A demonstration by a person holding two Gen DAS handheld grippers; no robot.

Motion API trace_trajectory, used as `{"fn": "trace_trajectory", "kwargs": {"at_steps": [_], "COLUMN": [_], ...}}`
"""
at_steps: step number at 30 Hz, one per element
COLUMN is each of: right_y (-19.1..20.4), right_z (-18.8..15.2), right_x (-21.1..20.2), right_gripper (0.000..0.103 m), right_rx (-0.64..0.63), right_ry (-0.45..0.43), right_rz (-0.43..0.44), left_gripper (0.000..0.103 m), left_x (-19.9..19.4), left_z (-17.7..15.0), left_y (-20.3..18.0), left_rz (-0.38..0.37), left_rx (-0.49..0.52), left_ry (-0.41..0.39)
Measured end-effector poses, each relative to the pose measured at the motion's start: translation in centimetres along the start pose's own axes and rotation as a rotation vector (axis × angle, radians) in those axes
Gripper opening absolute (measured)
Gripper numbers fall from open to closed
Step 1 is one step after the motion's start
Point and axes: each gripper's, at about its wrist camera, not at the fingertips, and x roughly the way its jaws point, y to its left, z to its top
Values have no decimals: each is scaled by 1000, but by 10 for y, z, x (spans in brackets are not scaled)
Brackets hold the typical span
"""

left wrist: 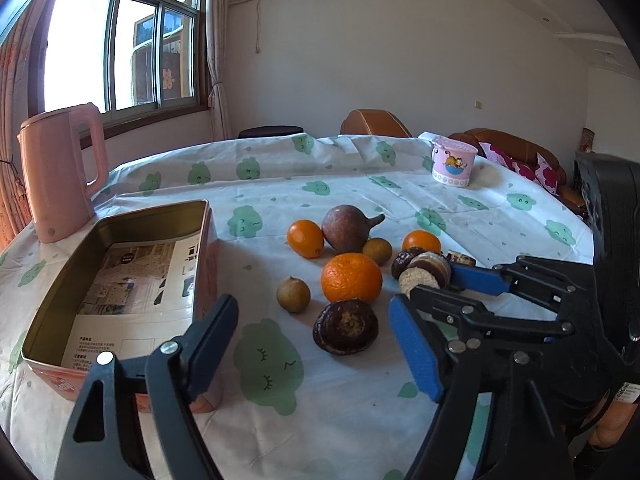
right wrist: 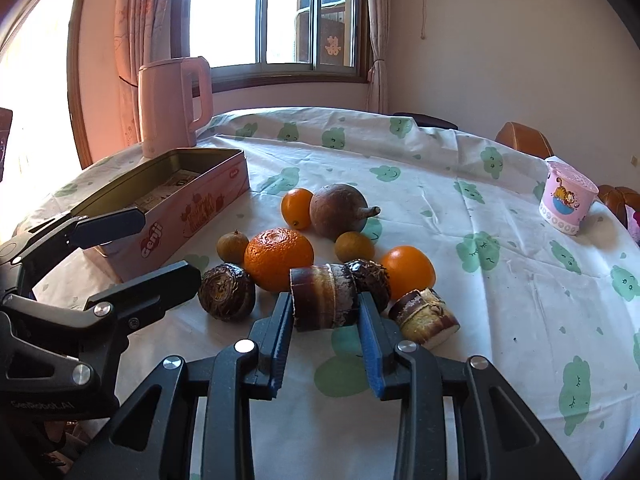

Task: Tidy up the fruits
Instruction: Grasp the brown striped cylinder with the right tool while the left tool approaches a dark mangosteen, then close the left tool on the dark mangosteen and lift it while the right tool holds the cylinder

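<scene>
While the right tongs (right wrist: 326,316) clamp a cut cane piece (right wrist: 324,298) and the left tongs (left wrist: 316,344) gape empty, its slick rind could slip free.

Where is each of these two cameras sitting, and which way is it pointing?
Left wrist: rides the left gripper, facing the tin box and fruit; right gripper shows.
Right wrist: rides the right gripper, facing the sugarcane piece it clamps; left gripper shows too.
Shared: box, big orange, pink kettle, cartoon cup.
</scene>
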Motion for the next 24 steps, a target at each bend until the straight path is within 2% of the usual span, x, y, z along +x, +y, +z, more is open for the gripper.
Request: {"fn": "trace_trajectory", "kwargs": {"at_steps": [3, 6, 11, 13, 16, 18, 21, 24], "right_y": [-4, -5, -10, -13, -17, -17, -16, -15], "right_z": [0, 0, -1, -1, -1, -1, -1, -2], "right_x": [-2, -3, -5, -6, -7, -6, -6, -5], "right_gripper": [34, 34, 34, 34, 34, 34, 34, 34], "right_rx": [26, 36, 63, 87, 119, 118, 115, 110], "right_ry": [-16, -27, -37, -43, -48, -39, -42, -39], "right_rz": [-14, -25, -15, 2, 21, 29, 23, 28], "left_gripper": [78, 71, 69, 60, 60, 55, 45, 45], "left_x": [5, 14, 20, 21, 21, 27, 37, 37], "left_z": [1, 1, 1, 0, -1, 0, 1, 0], "left_y": [-1, -2, -7, -10, -17, -17, -13, -9], "left_rz": [-30, -54, -60, -63, -41, -37, -63, -70], "left_rx": [-5, -13, 17, 30, 68, 79, 51, 37], "left_ry": [31, 72, 120, 128, 128, 154, 207, 203]}}
